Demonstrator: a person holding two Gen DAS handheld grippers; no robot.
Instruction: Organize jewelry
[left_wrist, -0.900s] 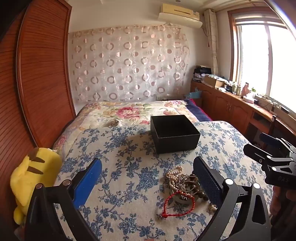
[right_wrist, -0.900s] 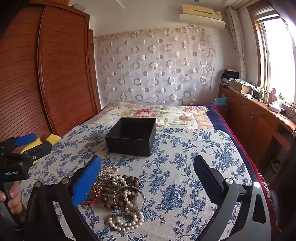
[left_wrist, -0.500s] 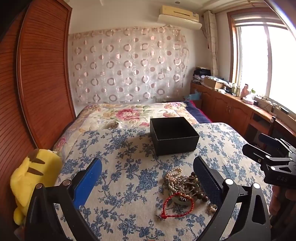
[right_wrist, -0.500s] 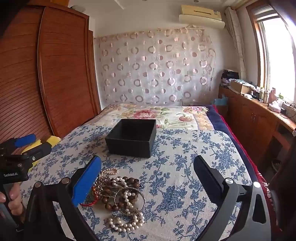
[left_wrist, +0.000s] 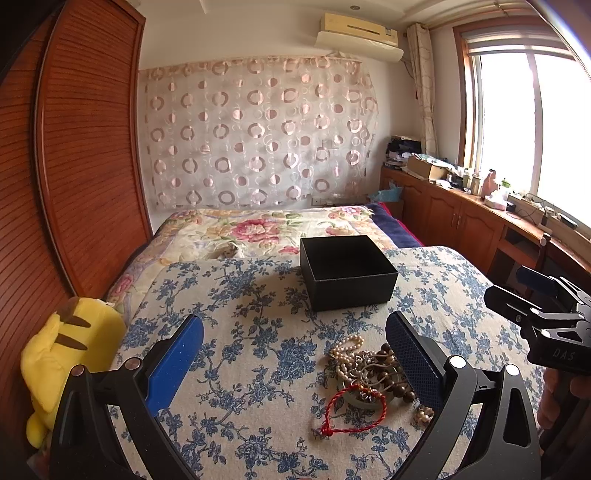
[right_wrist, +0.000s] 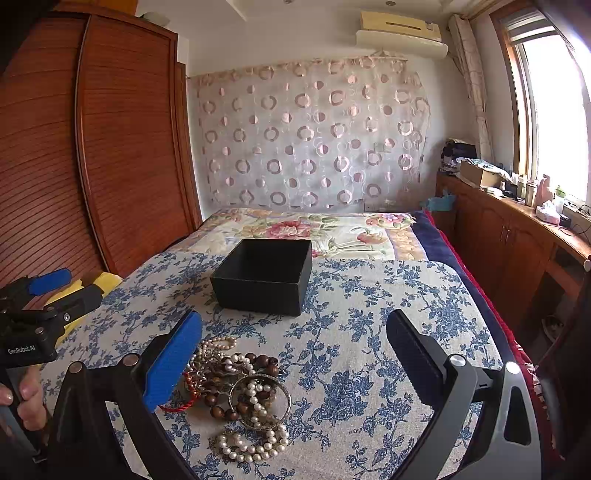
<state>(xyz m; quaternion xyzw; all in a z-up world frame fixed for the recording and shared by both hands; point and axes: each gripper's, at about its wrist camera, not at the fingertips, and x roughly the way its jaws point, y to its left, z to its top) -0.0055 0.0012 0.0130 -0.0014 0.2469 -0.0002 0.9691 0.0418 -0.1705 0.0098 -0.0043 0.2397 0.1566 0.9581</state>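
A tangled pile of jewelry (left_wrist: 369, 373) lies on the blue-flowered cloth: pearl strands, brown wooden beads, a metal bangle and a red cord bracelet (left_wrist: 354, 410). It also shows in the right wrist view (right_wrist: 240, 391). An open, empty black box (left_wrist: 347, 273) (right_wrist: 264, 271) stands beyond the pile. My left gripper (left_wrist: 295, 354) is open and empty, with the pile by its right finger. My right gripper (right_wrist: 295, 354) is open and empty, with the pile by its left finger.
A yellow plush toy (left_wrist: 70, 350) lies at the left edge of the bed. A wooden wardrobe (left_wrist: 74, 166) stands on the left. A wooden counter with clutter (left_wrist: 480, 206) runs under the window on the right. A floral quilt (left_wrist: 266, 229) lies behind the box.
Both grippers have shifted slightly, so the box and pile sit a little lower in view. Nothing was taken hold of.
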